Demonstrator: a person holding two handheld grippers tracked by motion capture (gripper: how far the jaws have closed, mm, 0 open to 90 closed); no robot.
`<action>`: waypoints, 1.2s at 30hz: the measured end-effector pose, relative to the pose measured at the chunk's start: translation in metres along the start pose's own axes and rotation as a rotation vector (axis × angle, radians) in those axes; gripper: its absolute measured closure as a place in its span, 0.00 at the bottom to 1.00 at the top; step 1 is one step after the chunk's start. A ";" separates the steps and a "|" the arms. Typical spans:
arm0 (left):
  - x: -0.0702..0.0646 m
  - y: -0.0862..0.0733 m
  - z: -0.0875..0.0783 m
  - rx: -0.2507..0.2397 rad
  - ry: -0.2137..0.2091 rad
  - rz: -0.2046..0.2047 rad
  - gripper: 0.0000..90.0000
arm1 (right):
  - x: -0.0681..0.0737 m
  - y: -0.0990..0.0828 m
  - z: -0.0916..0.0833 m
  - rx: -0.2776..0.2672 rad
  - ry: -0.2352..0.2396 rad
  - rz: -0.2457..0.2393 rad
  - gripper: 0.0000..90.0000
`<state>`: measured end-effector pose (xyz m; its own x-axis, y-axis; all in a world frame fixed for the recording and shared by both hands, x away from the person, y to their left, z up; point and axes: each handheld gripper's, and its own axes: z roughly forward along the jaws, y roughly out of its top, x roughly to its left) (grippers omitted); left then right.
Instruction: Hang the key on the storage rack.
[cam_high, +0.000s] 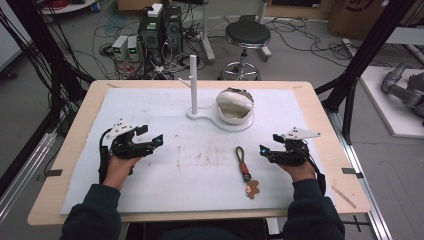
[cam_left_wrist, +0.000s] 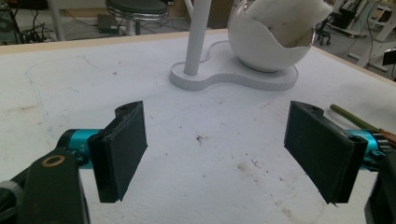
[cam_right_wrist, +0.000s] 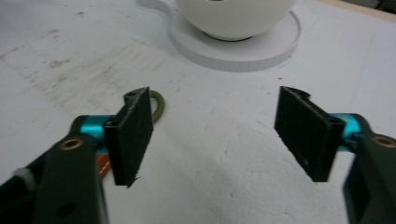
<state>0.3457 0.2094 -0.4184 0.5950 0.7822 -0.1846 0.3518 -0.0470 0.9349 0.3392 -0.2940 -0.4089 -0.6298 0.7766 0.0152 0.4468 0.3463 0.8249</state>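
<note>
Both grippers are sitting idle over the white mat (cam_high: 150, 175) on the bench (cam_high: 325, 125), jaws spread wide, gripping nothing. Left gripper (cam_high: 150, 138) is hovering at the mat's left side, right gripper (cam_high: 268, 148) at its right. A keychain (cam_high: 246, 171) with a green loop is lying flat between them, just beside the right gripper. A white bowl (cam_high: 234, 106) is resting on a stand (cam_high: 193, 85) at the far middle.

stool (cam_high: 247, 34) | computer towers (cam_high: 161, 27) | cables (cam_high: 107, 25) on floor
</note>
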 end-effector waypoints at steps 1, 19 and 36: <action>0.000 0.000 0.000 0.000 0.000 0.000 0.23 | 0.000 0.000 0.000 0.000 0.000 0.000 0.38; -0.001 -0.003 0.002 0.005 0.024 0.009 0.27 | 0.019 -0.005 0.017 0.103 0.186 -0.039 0.71; -0.001 -0.005 0.002 0.015 0.019 0.013 0.27 | 0.049 -0.008 0.046 0.275 0.264 -0.132 0.61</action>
<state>0.3445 0.2075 -0.4231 0.5856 0.7933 -0.1667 0.3551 -0.0662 0.9325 0.3338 -0.2345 -0.4409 -0.8188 0.5664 0.0939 0.4822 0.5896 0.6480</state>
